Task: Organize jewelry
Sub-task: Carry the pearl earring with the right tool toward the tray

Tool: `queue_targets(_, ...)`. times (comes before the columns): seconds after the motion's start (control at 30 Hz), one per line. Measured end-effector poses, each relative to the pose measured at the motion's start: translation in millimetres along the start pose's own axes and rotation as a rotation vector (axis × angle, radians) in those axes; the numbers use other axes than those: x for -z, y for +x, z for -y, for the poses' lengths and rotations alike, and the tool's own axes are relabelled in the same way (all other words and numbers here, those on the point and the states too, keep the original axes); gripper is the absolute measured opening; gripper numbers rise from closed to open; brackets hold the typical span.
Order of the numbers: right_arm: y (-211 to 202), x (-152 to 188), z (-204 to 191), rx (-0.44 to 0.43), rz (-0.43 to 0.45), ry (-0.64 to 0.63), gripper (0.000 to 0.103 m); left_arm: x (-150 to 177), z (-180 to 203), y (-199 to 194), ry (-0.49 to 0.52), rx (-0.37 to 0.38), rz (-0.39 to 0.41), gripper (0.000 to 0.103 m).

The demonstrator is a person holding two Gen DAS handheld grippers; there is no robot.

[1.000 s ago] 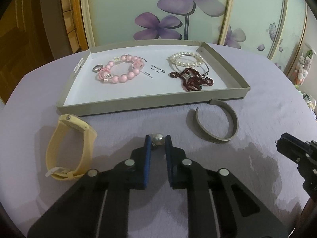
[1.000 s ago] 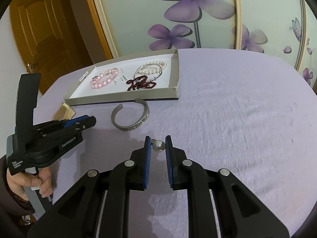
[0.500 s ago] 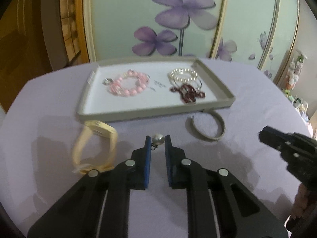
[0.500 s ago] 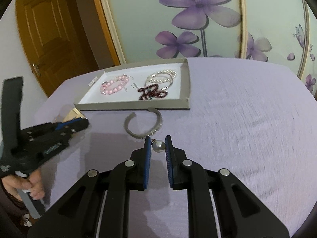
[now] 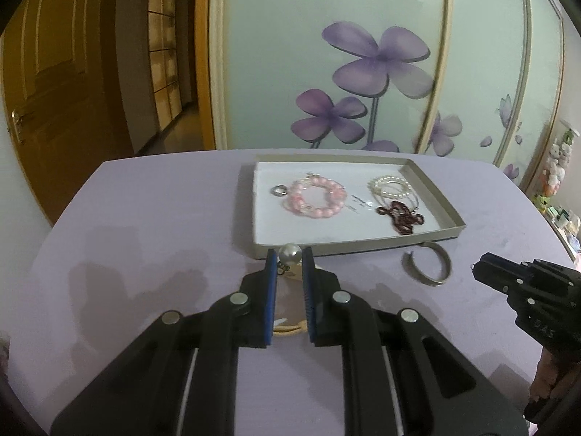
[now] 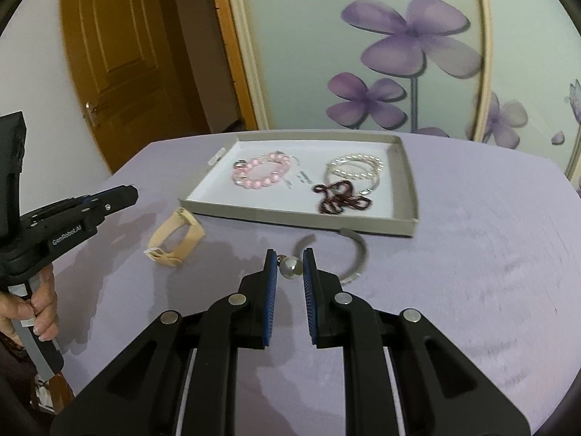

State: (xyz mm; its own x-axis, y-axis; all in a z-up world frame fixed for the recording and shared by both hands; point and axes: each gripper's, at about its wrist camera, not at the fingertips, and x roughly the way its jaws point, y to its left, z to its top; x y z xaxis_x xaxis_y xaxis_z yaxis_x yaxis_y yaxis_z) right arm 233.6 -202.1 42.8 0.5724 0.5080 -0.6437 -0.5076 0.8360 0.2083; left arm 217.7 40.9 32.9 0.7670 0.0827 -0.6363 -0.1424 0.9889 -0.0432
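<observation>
My left gripper (image 5: 289, 256) is shut on a pearl earring (image 5: 289, 254), held above the lilac table in front of the grey tray (image 5: 345, 247). My right gripper (image 6: 290, 267) is shut on a second pearl earring (image 6: 290, 267), just above a grey cuff bangle (image 6: 357, 250). The tray holds a pink bead bracelet (image 5: 316, 196), a small ring (image 5: 279, 190), pearl bracelets (image 5: 390, 187) and a dark red bead strand (image 5: 401, 216). A beige watch (image 6: 176, 241) lies on the table left of the bangle; in the left wrist view it is mostly hidden under my fingers (image 5: 290, 328).
The round table is covered by a lilac cloth (image 6: 490, 254). A floral glass panel (image 5: 363, 54) stands behind it and a wooden door (image 6: 120, 58) is at the left. The right gripper body (image 5: 526, 290) shows at the left wrist view's right edge.
Both grippers have risen and pulled back from the tray, each still holding its pearl earring. The left gripper has moved over the beige watch, which now lies under its fingers.
</observation>
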Motion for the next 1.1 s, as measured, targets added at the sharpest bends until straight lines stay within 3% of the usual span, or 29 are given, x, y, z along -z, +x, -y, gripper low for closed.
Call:
queue_targets(0.33, 7, -6, -13, -0.007, -0.005, -0.024, 0.015, -1, -17, 2, -0.013, -0.033, 0.01, 0.014)
queue_targets(1.1, 13, 0, -5, -0.004, -0.02, -0.005, 0.015, 1, -16, 16, -0.021, -0.022, -0.031, 0.014)
